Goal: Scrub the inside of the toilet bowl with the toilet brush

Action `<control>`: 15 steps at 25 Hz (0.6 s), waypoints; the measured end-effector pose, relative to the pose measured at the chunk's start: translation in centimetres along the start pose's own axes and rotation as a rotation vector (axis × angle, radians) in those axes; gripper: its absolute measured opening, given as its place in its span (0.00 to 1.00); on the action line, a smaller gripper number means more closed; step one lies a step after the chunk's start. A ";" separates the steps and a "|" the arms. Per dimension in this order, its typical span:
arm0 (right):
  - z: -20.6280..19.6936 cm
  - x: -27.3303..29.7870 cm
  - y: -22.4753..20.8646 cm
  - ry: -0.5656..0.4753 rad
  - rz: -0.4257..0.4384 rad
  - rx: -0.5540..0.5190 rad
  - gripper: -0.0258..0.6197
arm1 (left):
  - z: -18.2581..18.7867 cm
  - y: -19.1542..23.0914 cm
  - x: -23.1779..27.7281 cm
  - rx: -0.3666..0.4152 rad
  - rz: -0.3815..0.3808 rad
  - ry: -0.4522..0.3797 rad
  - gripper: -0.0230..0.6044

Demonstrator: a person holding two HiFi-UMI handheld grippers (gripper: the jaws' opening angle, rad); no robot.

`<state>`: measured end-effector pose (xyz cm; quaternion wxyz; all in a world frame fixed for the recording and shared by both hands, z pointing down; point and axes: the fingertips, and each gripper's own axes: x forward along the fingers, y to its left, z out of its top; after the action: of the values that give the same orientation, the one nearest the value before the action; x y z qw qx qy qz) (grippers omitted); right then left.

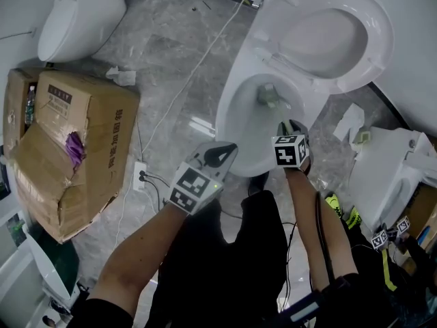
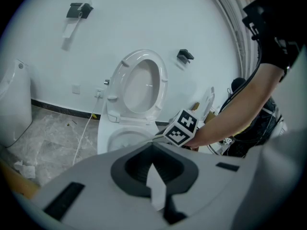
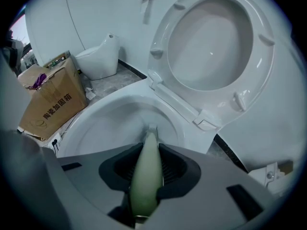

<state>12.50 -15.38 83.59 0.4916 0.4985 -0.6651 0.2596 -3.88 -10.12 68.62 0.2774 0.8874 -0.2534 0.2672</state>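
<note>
The white toilet bowl (image 1: 240, 125) stands open, its seat and lid (image 1: 341, 36) raised against the wall. A pale green toilet brush (image 3: 145, 174) runs between the jaws of my right gripper (image 3: 146, 169), which is shut on its handle. The brush's head (image 1: 268, 96) reaches down inside the bowl near the back wall. In the head view the right gripper (image 1: 291, 128) hangs over the bowl's right rim. My left gripper (image 1: 220, 154) hovers at the bowl's front left edge. Its jaws (image 2: 156, 174) are shut on a thin white paper scrap (image 2: 156, 188).
A torn cardboard box (image 1: 68, 149) sits on the marble floor at the left, with a white ceramic fixture (image 1: 78, 16) behind it. A white cable (image 1: 184, 80) runs to a power strip (image 1: 141, 175). Another white toilet (image 1: 389, 176) stands at the right, with tissues (image 1: 349, 121) on the floor.
</note>
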 end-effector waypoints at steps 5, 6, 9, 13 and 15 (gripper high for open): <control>-1.2 -0.3 -0.4 0.013 -0.005 0.008 0.21 | 0.2 -0.5 0.3 0.005 -0.011 -0.002 0.05; -1.3 -0.4 -0.5 0.014 -0.005 0.010 0.21 | 0.2 -0.6 0.4 0.006 -0.012 -0.001 0.05; -1.8 -0.7 -0.5 0.016 -0.006 0.017 0.21 | 0.3 -0.9 0.4 0.011 -0.016 0.003 0.05; -2.2 -1.6 0.0 0.026 -0.002 0.028 0.21 | 0.5 -1.4 -0.2 0.021 -0.022 0.006 0.05; -2.6 -2.1 0.5 0.038 0.006 0.024 0.21 | 0.9 -1.8 -0.6 0.022 -0.026 0.003 0.05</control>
<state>13.11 -12.15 82.70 0.4974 0.4971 -0.6542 0.2784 -2.96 -9.14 66.97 0.2714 0.8932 -0.2386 0.2678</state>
